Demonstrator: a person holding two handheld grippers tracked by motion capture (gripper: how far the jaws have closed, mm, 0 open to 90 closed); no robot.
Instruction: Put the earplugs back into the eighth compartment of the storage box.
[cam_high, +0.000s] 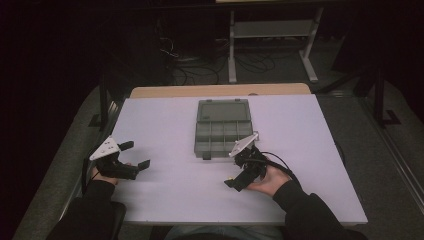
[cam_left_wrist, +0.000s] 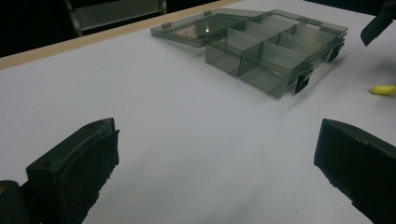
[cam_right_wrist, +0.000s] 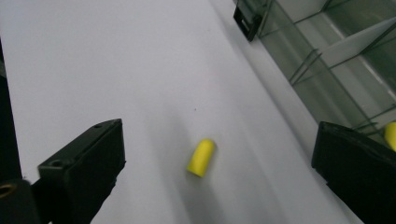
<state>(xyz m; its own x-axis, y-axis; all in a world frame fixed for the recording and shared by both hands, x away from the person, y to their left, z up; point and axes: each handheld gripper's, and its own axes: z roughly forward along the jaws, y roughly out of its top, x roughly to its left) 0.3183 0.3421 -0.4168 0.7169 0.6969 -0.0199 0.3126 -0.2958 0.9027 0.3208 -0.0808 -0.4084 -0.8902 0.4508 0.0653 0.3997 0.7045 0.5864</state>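
Observation:
A small yellow cylinder lies on the white table, between the wide-apart jaws of my right gripper. That gripper is open and hovers just above it, touching nothing. In the high view the right gripper is held near the front right corner of a grey see-through compartment box. The box is open, its lid laid flat behind it. A second yellow piece shows at the box's edge. My left gripper is open at the table's left, empty, facing the box and the cylinder.
A wooden strip runs along the table's far edge. Beyond it, on the dark floor, are a metal stand and cables. Bare white tabletop lies between the two grippers and left of the box.

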